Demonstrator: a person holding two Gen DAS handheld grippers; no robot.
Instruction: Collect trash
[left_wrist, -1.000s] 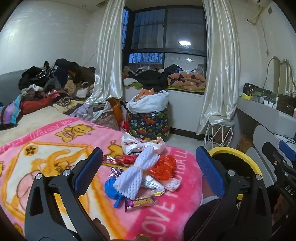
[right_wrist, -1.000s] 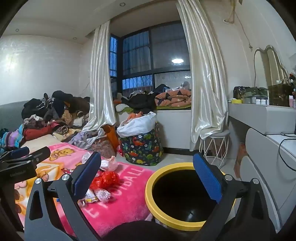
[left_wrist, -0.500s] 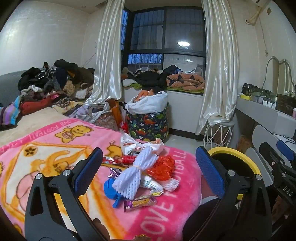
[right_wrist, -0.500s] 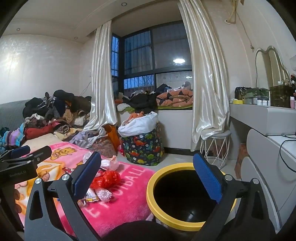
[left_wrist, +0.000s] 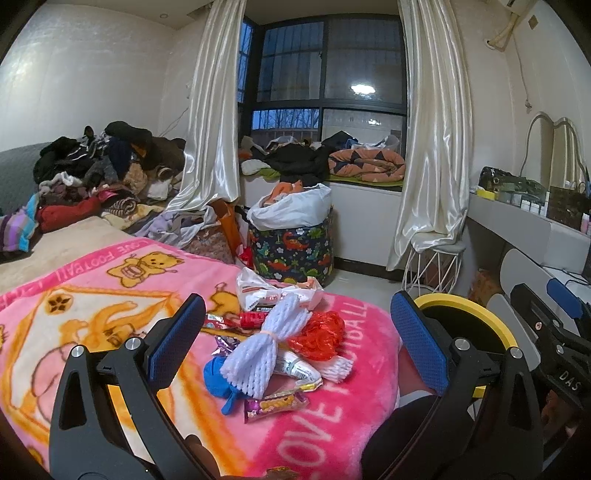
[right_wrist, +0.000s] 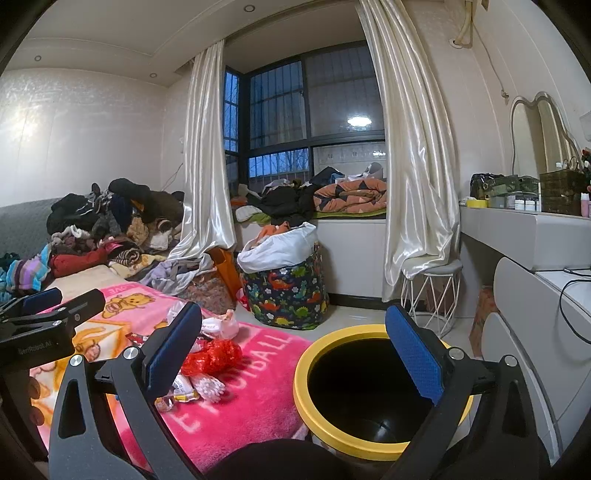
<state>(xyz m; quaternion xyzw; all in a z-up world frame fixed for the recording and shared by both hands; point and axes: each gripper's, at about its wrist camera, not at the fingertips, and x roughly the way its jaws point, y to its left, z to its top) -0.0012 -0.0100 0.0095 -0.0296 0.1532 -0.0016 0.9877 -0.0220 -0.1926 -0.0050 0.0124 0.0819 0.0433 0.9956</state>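
Observation:
A pile of trash lies on the pink blanket (left_wrist: 92, 295): a white foam net (left_wrist: 258, 347), a red mesh net (left_wrist: 317, 334), a white plastic bag (left_wrist: 273, 291), a blue piece (left_wrist: 214, 378) and a snack wrapper (left_wrist: 277, 400). My left gripper (left_wrist: 295, 343) is open and empty, hovering just short of the pile. A black bin with a yellow rim (right_wrist: 306, 362) stands beside the bed. My right gripper (right_wrist: 291, 354) is open and empty above the bin's near edge. The red mesh net (right_wrist: 212, 356) also shows in the right wrist view.
A dinosaur-print basket (left_wrist: 291, 249) with a white bag stands on the floor past the bed. Heaped clothes (left_wrist: 103, 173) fill the bed's far end. A wire stool (left_wrist: 432, 269) and a white desk (right_wrist: 524, 236) are on the right. Curtains frame the window bench.
Both grippers have shifted only slightly; the views are nearly the same. Nothing was picked up or let go.

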